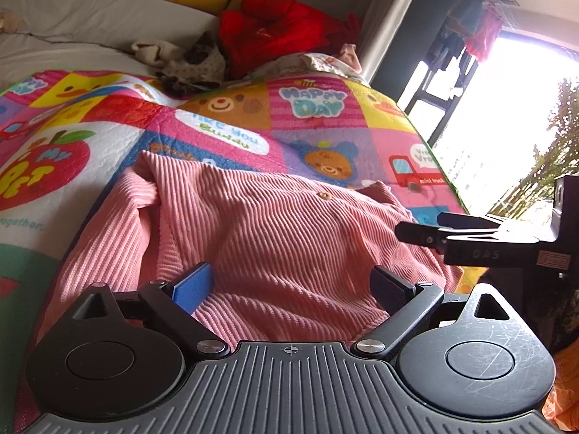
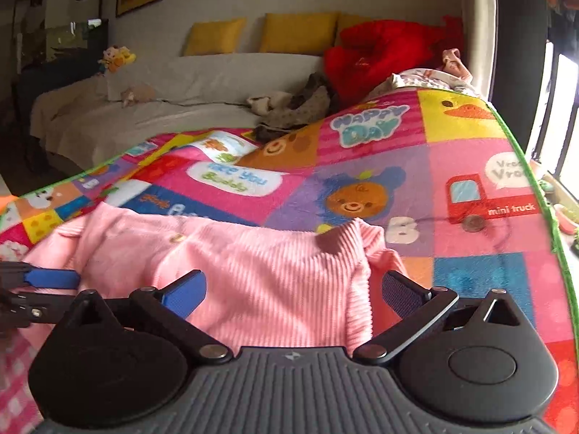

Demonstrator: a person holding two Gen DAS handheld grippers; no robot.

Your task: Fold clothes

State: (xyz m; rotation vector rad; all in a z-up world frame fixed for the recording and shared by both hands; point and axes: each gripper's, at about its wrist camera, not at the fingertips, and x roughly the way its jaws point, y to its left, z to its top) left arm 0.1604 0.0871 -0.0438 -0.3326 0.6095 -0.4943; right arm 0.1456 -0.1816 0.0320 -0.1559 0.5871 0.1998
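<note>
With both the left gripper (image 1: 293,285) and right gripper (image 2: 293,291) spread wide and holding nothing, pinch the pink corduroy garment (image 1: 275,231) at its near edge (evenly) before folding.

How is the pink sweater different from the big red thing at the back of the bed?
The pink sweater is pale pink and ribbed; the red thing is bright red and looks smooth and puffy. The pink sweater lies spread fairly flat on the colourful play mat, close to the grippers; the red thing sits bunched in a heap far back by the yellow cushions. Both are soft fabric things on the bed.
</note>
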